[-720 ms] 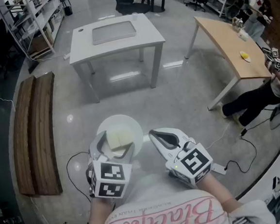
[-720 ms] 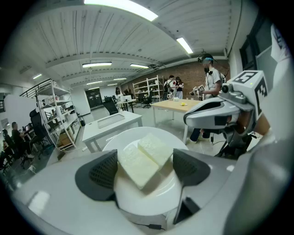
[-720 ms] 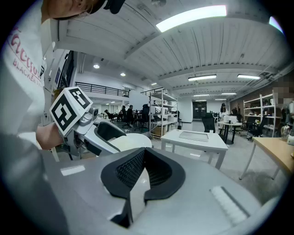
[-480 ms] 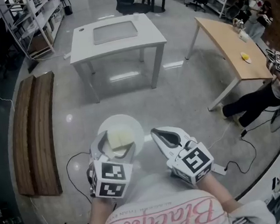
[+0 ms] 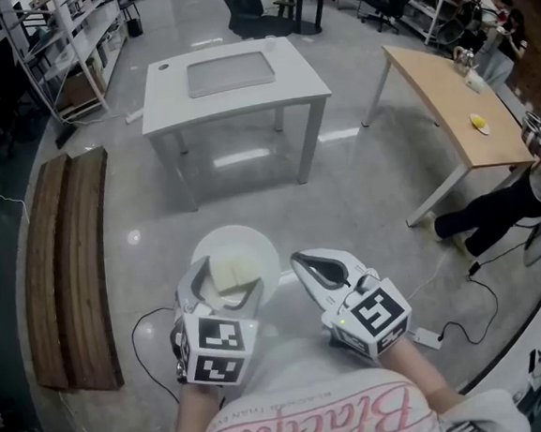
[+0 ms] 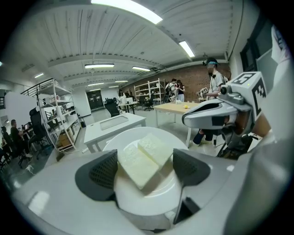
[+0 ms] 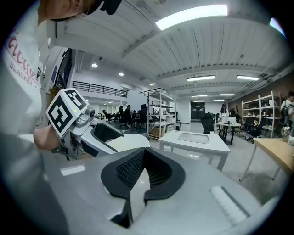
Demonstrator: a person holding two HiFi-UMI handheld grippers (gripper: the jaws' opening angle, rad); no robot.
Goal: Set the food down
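The plate (image 5: 254, 240) of food (image 5: 230, 266) was pinched in the wide-spread left gripper (image 5: 225, 282) above the floor, the right gripper (image 5: 305, 262) was pressed together empty, and setting down on the table (image 5: 161, 98) was left undone.

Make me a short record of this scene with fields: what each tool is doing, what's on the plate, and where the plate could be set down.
left tool: closed on the sides of a white plate, held above the floor
plate contents: two pale slabs of food, touching
right tool: jaws together, nothing in them, beside the plate
likely set-down spot: white table ahead, not yet reached
also in view: wooden table to the right
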